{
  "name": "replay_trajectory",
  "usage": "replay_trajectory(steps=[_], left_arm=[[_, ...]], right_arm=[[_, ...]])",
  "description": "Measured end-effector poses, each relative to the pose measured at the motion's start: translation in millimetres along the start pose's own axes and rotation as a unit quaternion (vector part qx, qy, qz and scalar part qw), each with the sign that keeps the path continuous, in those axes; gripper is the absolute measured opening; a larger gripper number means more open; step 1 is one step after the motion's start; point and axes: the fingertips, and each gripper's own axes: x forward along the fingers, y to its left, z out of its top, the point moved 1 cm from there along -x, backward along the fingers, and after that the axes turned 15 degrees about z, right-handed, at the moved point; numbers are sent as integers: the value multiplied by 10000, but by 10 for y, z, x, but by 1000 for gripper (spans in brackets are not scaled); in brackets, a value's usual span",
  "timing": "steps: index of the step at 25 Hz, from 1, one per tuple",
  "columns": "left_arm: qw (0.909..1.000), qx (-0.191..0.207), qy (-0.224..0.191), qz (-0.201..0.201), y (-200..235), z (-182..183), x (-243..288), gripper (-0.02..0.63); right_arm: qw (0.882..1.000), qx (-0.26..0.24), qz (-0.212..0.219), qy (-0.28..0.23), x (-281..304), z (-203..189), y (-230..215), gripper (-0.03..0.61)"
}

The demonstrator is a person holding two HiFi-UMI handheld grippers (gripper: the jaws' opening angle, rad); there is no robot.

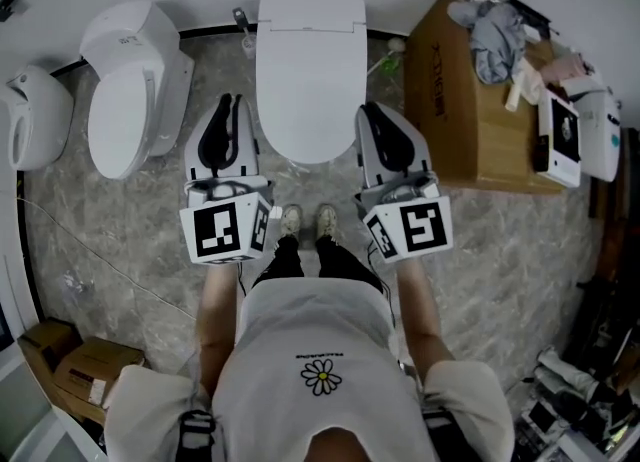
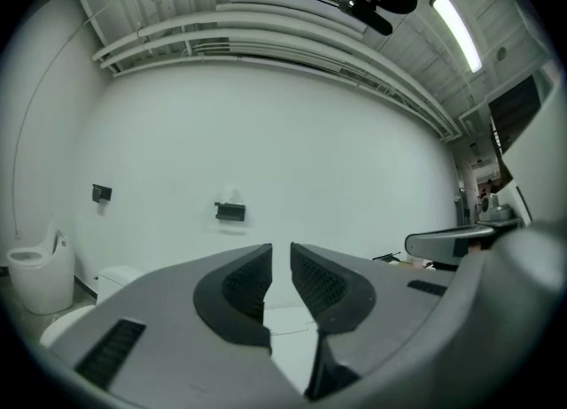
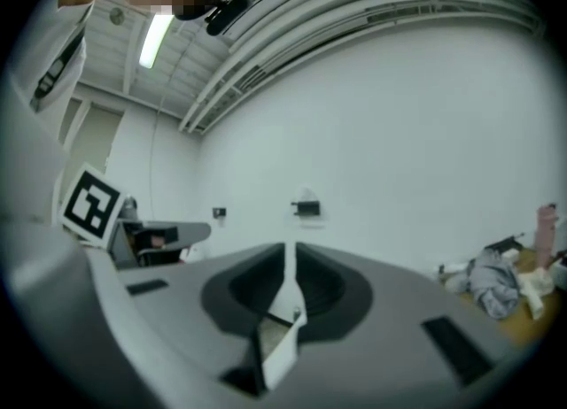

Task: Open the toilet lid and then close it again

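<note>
The white toilet [image 1: 310, 70] stands against the far wall in the head view, with its lid [image 1: 308, 100] down. My left gripper [image 1: 228, 102] is held level beside the bowl's left edge and touches nothing. In the left gripper view the left gripper [image 2: 281, 250] shows a slim gap between its jaws with nothing in it, and the white toilet [image 2: 288, 320] shows low through that gap. My right gripper [image 1: 368, 110] hovers beside the bowl's right edge. In the right gripper view the right gripper [image 3: 290, 248] has its jaws together and holds nothing.
A second white toilet [image 1: 125, 100] and a white fixture [image 1: 35, 115] stand at the left. A large cardboard box [image 1: 470, 120] topped with clothes [image 1: 497, 40] is at the right. A toilet brush [image 1: 392, 50] leans by the wall. The person's shoes [image 1: 308, 220] face the bowl.
</note>
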Motion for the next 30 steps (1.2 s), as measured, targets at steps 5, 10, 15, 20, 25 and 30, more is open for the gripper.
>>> replay_trajectory(steps=[5, 10, 15, 20, 25, 30], left_arm=[[9988, 367, 212, -232, -51, -658, 242, 164], [9993, 238, 257, -155, -44, -1405, 497, 241], [9967, 260, 770, -5, 171, -2578, 495, 249], [9897, 590, 1303, -91, 258, -3681, 382, 253], [9822, 557, 1714, -524, 167, -4415, 76, 286], [9673, 881, 2165, -980, 71, -4998, -224, 295]], right_arm=[[9993, 321, 131, 117, 273, -579, -234, 179], [9984, 360, 176, 407, 436, -1320, -503, 181], [9919, 611, 26, 1110, 459, -2521, -551, 190], [9799, 361, 111, 1960, 331, -3615, -432, 201], [9696, 724, -72, 2337, 70, -4362, -352, 215], [9592, 870, -174, 2683, -87, -4910, -264, 230]])
